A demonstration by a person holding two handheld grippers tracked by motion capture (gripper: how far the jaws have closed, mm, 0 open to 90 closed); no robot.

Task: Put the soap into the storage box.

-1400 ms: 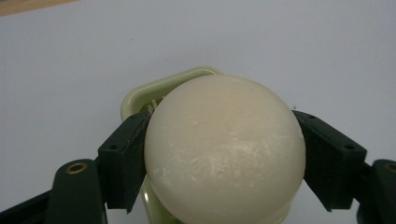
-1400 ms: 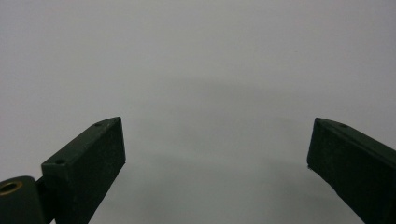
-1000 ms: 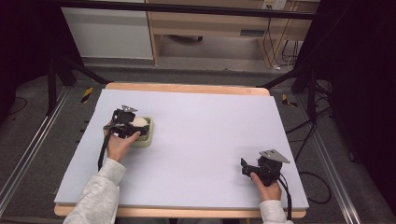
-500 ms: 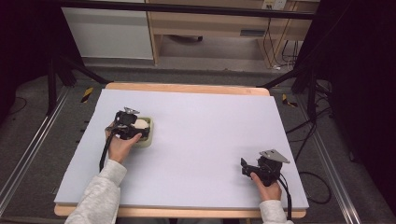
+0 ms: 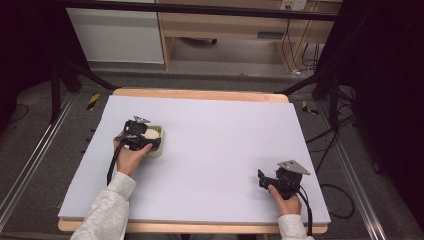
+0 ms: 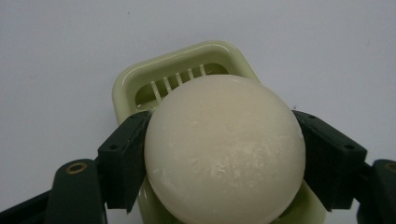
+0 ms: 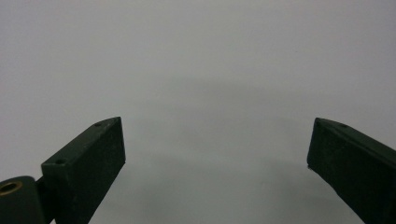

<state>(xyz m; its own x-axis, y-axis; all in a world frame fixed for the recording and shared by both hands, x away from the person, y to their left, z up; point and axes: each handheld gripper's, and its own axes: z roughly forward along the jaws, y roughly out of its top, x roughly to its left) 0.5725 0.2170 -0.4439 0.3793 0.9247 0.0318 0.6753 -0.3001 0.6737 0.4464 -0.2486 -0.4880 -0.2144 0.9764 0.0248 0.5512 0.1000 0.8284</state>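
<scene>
At nine o'clock on the tabletop (image 5: 215, 150), the left tongs (image 6: 224, 158) clench a round cream soap (image 6: 225, 151) over its green soap dish (image 6: 140, 84). The right tongs (image 7: 217, 154), at five o'clock, gape released.

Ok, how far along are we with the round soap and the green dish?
Done: the left gripper has its jaws closed on the round cream soap bar. In hand: the bar sits over the pale green slatted soap dish; whether it rests there is unclear. Left: releasing or lifting it. The right gripper is open over bare table.
</scene>
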